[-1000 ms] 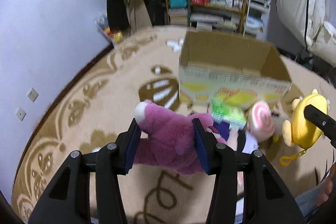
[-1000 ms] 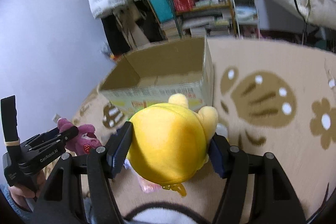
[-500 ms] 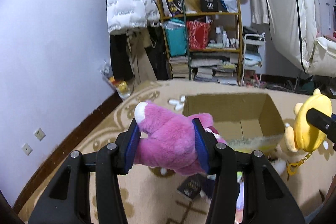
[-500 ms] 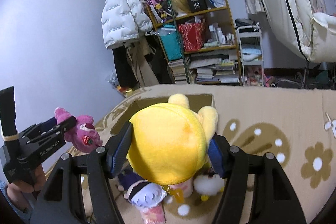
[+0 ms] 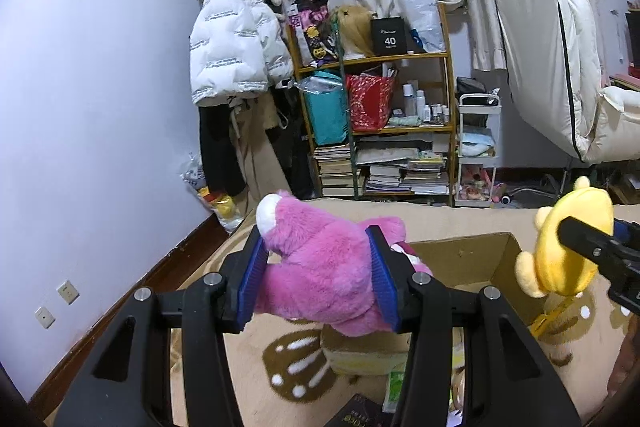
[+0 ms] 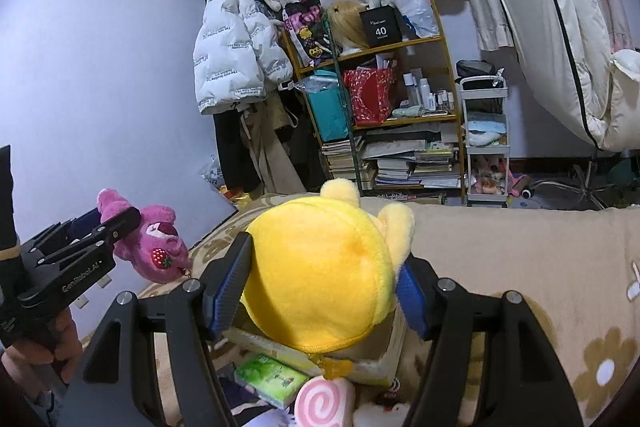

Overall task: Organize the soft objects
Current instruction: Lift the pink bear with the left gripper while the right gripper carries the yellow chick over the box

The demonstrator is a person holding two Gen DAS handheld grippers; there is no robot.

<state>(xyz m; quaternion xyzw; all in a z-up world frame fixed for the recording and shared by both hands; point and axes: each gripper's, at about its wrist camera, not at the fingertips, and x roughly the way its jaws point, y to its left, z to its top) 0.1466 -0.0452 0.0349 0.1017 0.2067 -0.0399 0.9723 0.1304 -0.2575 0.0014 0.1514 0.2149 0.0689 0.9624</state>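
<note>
My left gripper [image 5: 318, 275] is shut on a pink plush bear [image 5: 320, 271] and holds it in the air above the near left corner of an open cardboard box [image 5: 472, 263]. It also shows in the right wrist view [image 6: 152, 247]. My right gripper [image 6: 320, 287] is shut on a round yellow plush [image 6: 320, 275], held above the box, which is mostly hidden under it. The yellow plush also shows at the right of the left wrist view [image 5: 560, 251].
The box stands on a beige patterned carpet [image 6: 520, 259]. Below my right gripper lie a green packet [image 6: 272, 379] and a pink swirl plush [image 6: 320, 403]. A cluttered shelf [image 5: 376, 131], a hanging white jacket [image 5: 236, 51] and a white trolley [image 5: 478, 147] stand at the back wall.
Both grippers have risen with their plushes. The box and floor items have dropped lower in both views, and more of the back wall shows.
</note>
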